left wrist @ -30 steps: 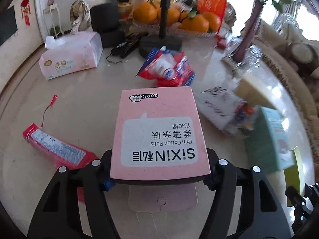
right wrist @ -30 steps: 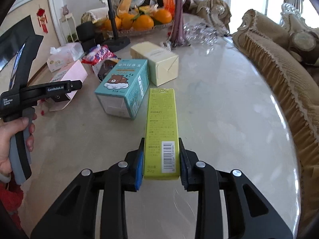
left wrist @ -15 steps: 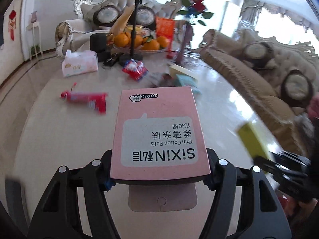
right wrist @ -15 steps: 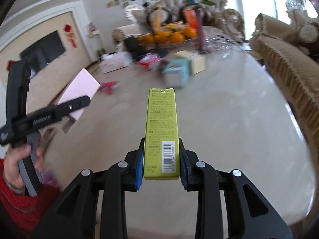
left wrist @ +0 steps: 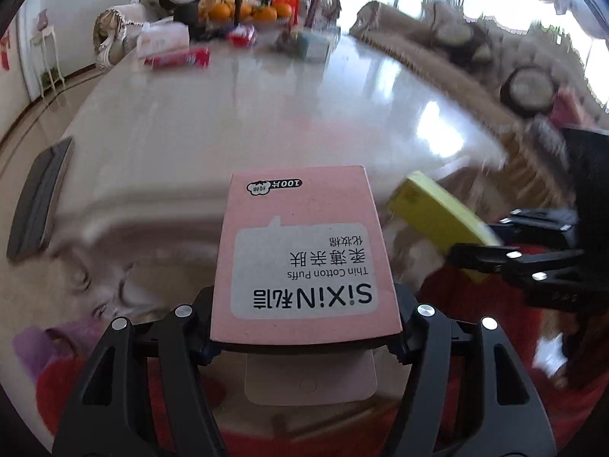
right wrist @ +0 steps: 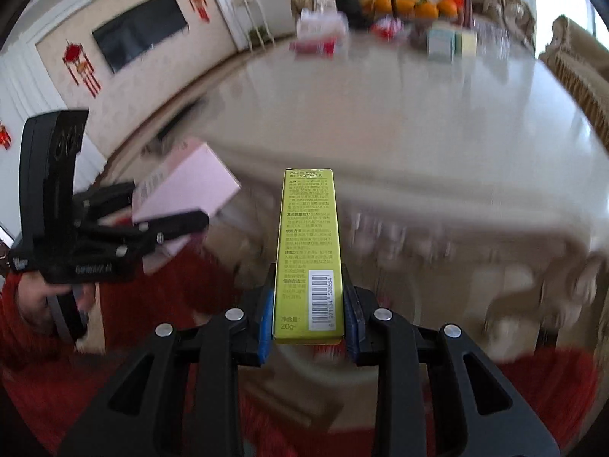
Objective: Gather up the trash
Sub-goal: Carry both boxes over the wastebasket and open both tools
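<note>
The left gripper (left wrist: 304, 339) is seen clamped on a pink cotton-puff box (left wrist: 302, 251), its jaws set against the box's two long sides at the near end; an unfolded end flap hangs below the box. The box is held clear of the table, with its far end reaching out over the table's near edge. The right gripper (right wrist: 308, 316) is seen closed narrowly on a slim yellow-green carton (right wrist: 309, 251), the blue pads (right wrist: 264, 321) pressed against its sides just beside the barcode. In the left wrist view the same carton (left wrist: 437, 217) appears at the right, tilted and blurred, held in the other tool (left wrist: 479, 259). In the right wrist view the pink box (right wrist: 182, 198) is shown at the left in the left gripper (right wrist: 167, 228), whose handle is grasped by a hand (right wrist: 34, 297) in a red sleeve. Beyond both tools lies the pale glossy table (left wrist: 247, 122). At its far end a red wrapper (left wrist: 179, 60), a tissue box (left wrist: 161, 40), a teal box (right wrist: 439, 43) and a dish of oranges (left wrist: 247, 11) are grouped, well apart from the grippers. Much of the surroundings is blurred.
</note>
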`<state>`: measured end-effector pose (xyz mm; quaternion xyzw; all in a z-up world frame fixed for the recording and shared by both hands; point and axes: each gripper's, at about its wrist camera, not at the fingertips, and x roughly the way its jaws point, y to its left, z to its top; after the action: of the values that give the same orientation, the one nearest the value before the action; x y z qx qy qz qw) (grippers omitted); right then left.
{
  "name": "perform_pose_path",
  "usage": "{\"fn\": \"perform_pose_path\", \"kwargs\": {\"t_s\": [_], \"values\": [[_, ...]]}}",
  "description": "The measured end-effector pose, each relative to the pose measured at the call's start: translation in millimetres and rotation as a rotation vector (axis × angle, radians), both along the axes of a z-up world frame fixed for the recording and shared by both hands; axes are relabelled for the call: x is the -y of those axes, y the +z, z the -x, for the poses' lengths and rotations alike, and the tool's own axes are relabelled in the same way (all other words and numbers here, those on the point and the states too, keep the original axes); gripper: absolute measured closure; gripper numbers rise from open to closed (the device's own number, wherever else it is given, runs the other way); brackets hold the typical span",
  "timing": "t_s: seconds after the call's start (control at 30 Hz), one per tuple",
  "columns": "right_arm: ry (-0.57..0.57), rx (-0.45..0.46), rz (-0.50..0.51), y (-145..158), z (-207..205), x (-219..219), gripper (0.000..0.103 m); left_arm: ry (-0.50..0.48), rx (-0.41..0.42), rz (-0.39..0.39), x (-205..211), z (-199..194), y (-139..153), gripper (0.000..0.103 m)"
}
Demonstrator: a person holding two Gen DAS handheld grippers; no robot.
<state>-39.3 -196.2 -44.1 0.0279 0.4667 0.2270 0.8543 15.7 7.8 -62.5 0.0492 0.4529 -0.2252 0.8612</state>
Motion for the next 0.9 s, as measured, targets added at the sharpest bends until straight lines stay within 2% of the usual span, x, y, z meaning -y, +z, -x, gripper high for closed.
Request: {"fn": "perform_pose_path", "kwargs": {"t_s": [0.13,0.27,0.4,0.53,0.6,0.67,0.7,0.73,0.8,0.9], "values": [[-0.001,-0.132,0.049,-48,10,0,0.075,-0.046,-0.118,-0.058,5,9,-46,0.039],[-0.020,-0.257,0.082,-97,-16,6,0.075,-0.058,-0.236,-0.096,20,-10,-98,0.039],[-0.042,-0.304,0.163,-132,-51,5,0.075,-0.106,-0.308,-0.126,45,-30,-140,0.039],[-0.060,-0.320,0.181,-153,-63,1,0.075,-0.073,-0.404,-0.108,51,-46,-178,0.038],[-0.055,-0.302,0.208,-159,-67,-3,0.074,-0.056,-0.425,-0.114,52,-50,-191,0.037],[-0.038,-0.301,0.240,-165,-63,-6,0.065,-0.047,-0.430,-0.121,51,-48,-199,0.017],[-0.042,-0.304,0.260,-168,-63,-7,0.044,-0.041,-0.433,-0.137,51,-48,-203,0.014],[-0.049,-0.299,0.266,-167,-63,-4,0.039,-0.041,-0.425,-0.154,50,-46,-206,0.013],[-0.062,-0.296,0.251,-166,-62,1,0.039,-0.041,-0.393,-0.177,48,-43,-205,0.008],[-0.094,-0.295,0.223,-159,-59,10,0.039,-0.034,-0.372,-0.147,50,-41,-197,0.007]]}}
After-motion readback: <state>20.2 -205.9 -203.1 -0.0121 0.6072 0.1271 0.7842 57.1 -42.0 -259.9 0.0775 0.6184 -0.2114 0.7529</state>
